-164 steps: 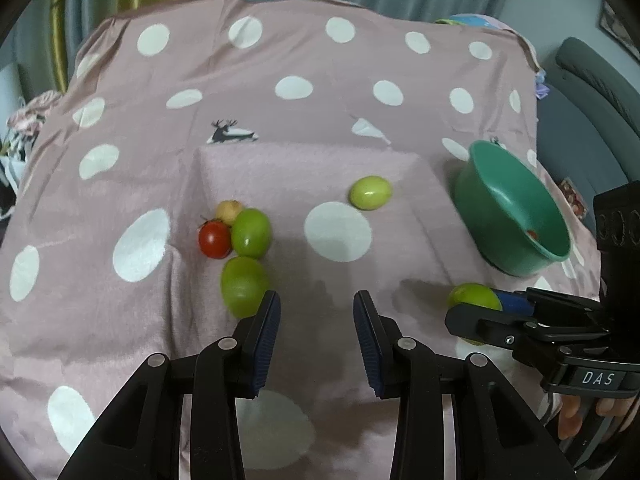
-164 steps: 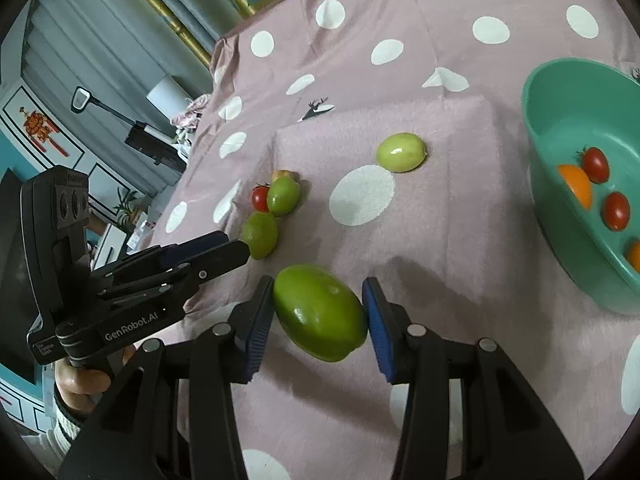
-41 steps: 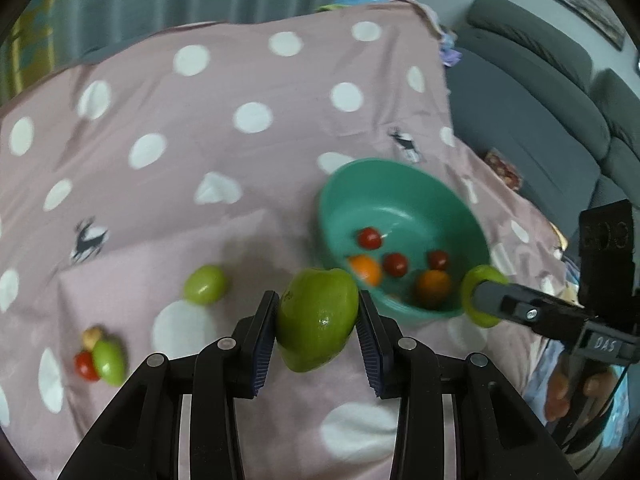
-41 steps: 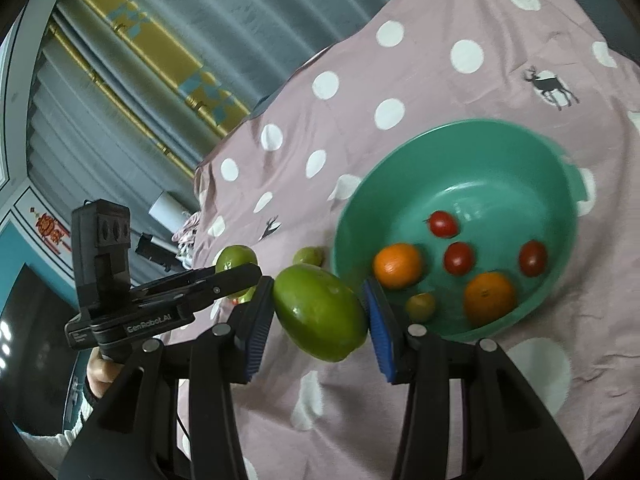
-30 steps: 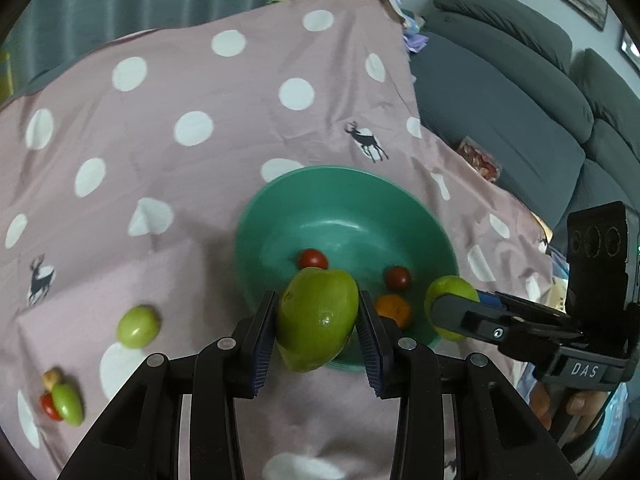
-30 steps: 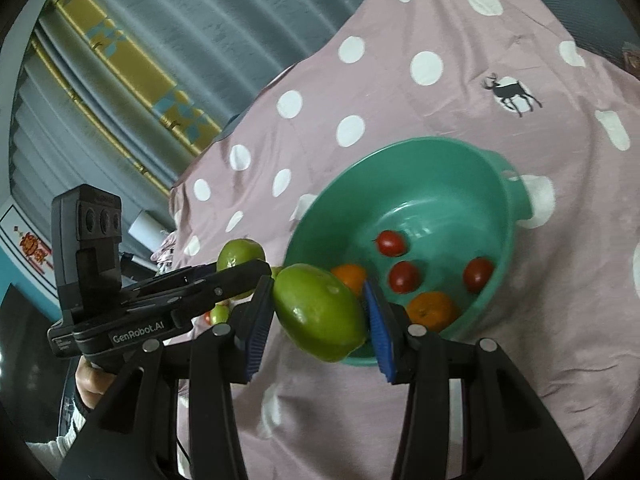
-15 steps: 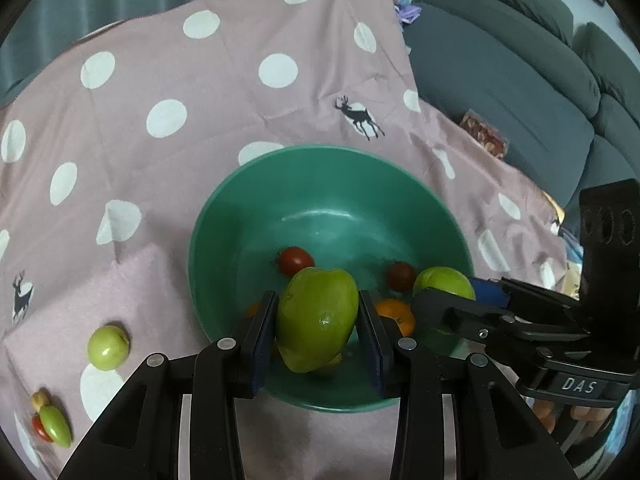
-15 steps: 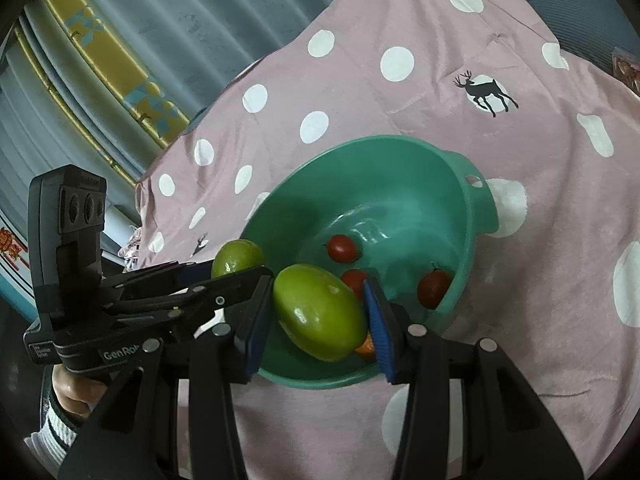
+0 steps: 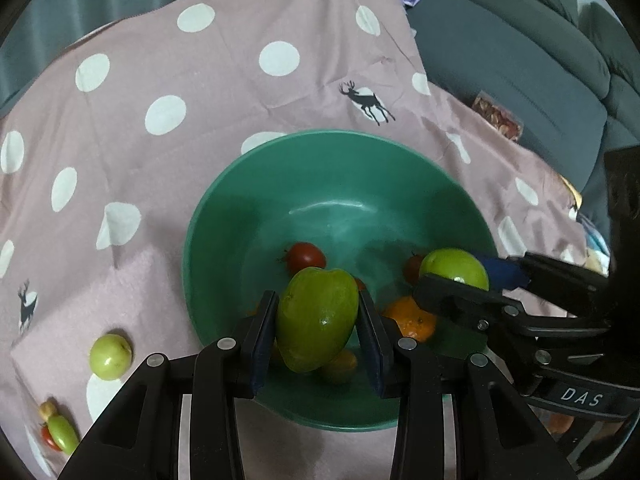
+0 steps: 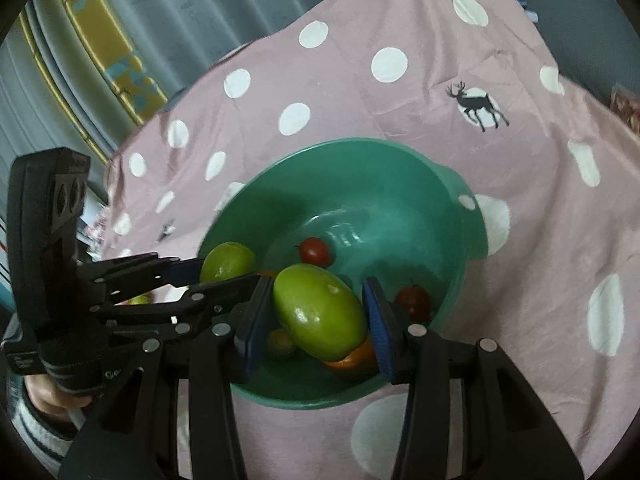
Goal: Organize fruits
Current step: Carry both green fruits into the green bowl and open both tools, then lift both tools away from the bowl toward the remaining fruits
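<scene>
Left fruit: green one [image 9: 317, 322] pinched between left gripper [image 9: 318, 330] pads, hanging just over the bowl's near side.
Right fruit: bigger green oval [image 10: 320, 317], clamped in right gripper [image 10: 318, 320], also above the bowl.
Bowl: teal [image 9: 280, 184], already holding cherry tomatoes [image 9: 306, 256] and an orange [image 9: 412, 318] (pretty crowded at the bottom).
Stragglers: small green fruit [image 9: 110, 357] left of the bowl on the dotted cloth [image 9: 168, 116].
Risk: grippers nearly touching over the bowl, could bump; dropping from up here might bruise the tomatoes or bounce out.

Bowl [image 9: 208, 216] far half clear; near floor, seemingly, fruit-crowded.
</scene>
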Tool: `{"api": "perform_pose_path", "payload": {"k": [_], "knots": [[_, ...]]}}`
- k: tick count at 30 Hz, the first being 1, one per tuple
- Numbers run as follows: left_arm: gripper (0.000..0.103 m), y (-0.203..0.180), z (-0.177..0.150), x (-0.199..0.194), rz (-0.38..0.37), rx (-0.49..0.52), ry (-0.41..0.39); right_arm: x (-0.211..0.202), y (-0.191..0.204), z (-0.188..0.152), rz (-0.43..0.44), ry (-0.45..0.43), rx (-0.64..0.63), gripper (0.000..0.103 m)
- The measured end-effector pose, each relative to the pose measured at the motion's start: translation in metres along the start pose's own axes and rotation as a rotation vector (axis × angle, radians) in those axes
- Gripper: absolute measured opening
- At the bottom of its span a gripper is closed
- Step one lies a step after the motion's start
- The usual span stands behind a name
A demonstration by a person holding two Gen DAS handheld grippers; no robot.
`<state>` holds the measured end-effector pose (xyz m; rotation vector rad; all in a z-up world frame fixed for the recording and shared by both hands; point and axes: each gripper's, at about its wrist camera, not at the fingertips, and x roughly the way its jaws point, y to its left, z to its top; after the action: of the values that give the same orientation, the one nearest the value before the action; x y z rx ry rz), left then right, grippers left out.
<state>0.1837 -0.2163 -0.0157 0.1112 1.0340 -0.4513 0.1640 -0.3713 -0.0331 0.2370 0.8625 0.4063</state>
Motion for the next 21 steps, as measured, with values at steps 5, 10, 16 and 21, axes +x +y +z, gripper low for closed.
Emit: {"api": "perform_pose_path", "payload": {"k": [5, 10, 16, 21], "knots": [[0.039, 0.001, 0.002, 0.002, 0.011, 0.002, 0.006, 0.003, 0.001, 0.0, -0.015, 0.007, -0.015, 0.046], [0.039, -0.002, 0.002, -0.001, 0.021, 0.017, -0.006, -0.003, 0.001, 0.002, -0.015, -0.016, -0.006, 0.046], [0.04, -0.009, 0.0, -0.009, 0.05, 0.043, -0.032, -0.015, 0.002, 0.002, -0.005, -0.043, 0.002, 0.046], [0.058, -0.007, -0.007, -0.022, 0.069, 0.029, -0.052, -0.026, 0.001, -0.001, 0.011, -0.064, 0.031, 0.05]]}}
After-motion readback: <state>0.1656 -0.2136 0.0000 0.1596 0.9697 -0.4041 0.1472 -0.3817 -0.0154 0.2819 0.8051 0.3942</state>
